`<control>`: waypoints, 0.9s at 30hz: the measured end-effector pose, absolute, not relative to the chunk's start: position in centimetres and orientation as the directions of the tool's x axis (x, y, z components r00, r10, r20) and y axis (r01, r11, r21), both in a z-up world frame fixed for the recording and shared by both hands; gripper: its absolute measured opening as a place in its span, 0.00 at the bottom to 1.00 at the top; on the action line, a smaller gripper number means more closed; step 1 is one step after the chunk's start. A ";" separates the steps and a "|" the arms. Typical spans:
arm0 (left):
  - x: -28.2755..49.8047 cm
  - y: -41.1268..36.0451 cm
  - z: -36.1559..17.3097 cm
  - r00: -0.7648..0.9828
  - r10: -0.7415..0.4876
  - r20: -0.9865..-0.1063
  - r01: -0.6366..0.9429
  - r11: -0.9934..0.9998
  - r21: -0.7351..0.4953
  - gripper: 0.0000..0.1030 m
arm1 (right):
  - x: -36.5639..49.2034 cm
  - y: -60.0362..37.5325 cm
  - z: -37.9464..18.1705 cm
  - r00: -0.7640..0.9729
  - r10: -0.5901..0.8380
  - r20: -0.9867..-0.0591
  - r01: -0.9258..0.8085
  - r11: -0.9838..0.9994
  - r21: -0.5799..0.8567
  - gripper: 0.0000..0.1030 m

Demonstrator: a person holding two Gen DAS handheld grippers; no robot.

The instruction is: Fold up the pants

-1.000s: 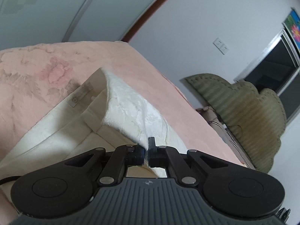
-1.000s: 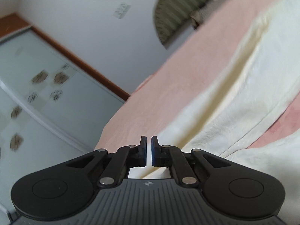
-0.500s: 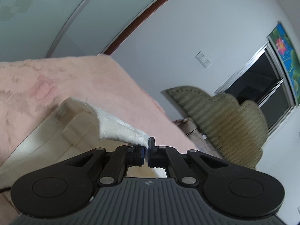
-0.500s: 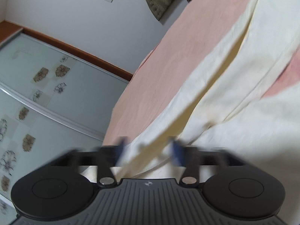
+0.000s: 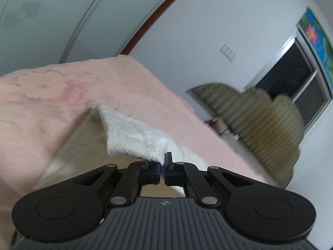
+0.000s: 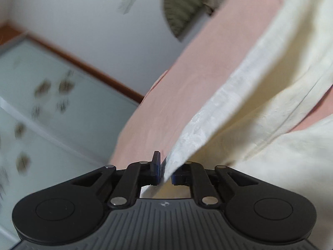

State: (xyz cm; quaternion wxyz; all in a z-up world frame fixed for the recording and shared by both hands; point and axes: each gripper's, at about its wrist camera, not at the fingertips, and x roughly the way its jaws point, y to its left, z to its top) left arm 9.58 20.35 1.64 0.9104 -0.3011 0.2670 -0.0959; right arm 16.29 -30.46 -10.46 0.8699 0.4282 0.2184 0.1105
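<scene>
Cream textured fabric pants (image 5: 133,137) are pinched at an edge by my left gripper (image 5: 162,168); my right gripper (image 6: 165,173) clamps another edge. No legible writing. Beyond them, the pink bedspread (image 5: 52,104) runs to its far edge.
</scene>
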 end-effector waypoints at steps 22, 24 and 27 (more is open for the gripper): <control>7.7 22.1 -3.0 0.732 -0.243 -0.636 -0.025 0.924 -0.382 0.05 | 3.6 -24.6 -11.3 0.822 0.354 -0.446 -0.058 0.831 0.553 0.10; 7.8 21.7 -3.1 0.734 -0.240 -0.636 -0.032 0.923 -0.384 0.06 | 3.9 -24.6 -12.0 0.813 0.356 -0.460 -0.051 0.832 0.553 0.10; 7.8 21.4 -3.2 0.740 -0.225 -0.634 -0.032 0.930 -0.367 0.07 | 4.1 -24.8 -12.8 0.814 0.361 -0.455 -0.053 0.826 0.561 0.09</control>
